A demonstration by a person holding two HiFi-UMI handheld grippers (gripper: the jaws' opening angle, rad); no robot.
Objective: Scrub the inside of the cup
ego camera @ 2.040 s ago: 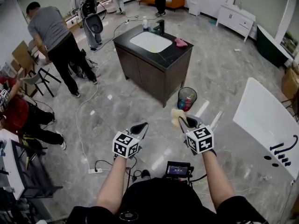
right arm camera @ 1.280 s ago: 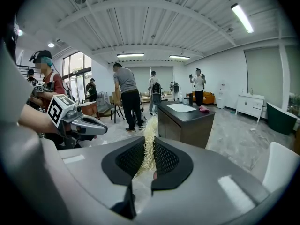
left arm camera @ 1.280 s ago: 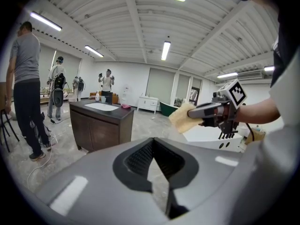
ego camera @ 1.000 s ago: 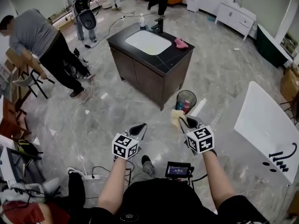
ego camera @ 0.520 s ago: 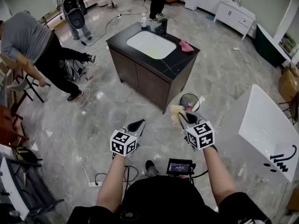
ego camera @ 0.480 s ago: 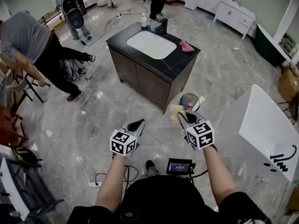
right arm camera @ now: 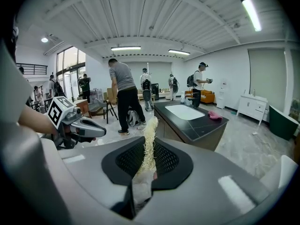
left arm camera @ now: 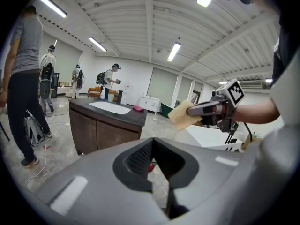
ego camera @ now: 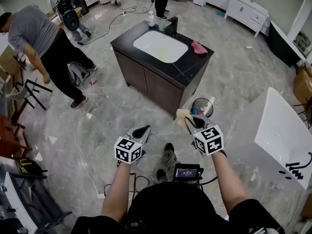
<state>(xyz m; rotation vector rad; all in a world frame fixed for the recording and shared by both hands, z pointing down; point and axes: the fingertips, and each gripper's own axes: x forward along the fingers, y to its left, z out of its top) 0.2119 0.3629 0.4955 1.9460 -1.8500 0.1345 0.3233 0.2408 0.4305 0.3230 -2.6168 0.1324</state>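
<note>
Pinching a yellow scrub sponge [ego camera: 182, 116] edge-on between its jaws, the right tool [ego camera: 188, 122] hangs over the floor, well short of the dark sink table [ego camera: 195, 66]. Beside it, the left tool [ego camera: 144, 129] is closed and empty.

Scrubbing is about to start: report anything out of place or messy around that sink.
A pink cloth lies crumpled on the dark counter right of the basin; a white cable trails loose over the floor. No spill shows.

A basin [ego camera: 160, 46] lies midway in the worktop [ego camera: 194, 65], tap [ego camera: 171, 27] and bottle [ego camera: 151, 19] at its far edge, cloth [ego camera: 198, 47] by its right edge; a bin [ego camera: 202, 105] stands on the floor [ego camera: 122, 112] off the near corner, behind the sponge [ego camera: 182, 115] in the right gripper [ego camera: 189, 122]
</note>
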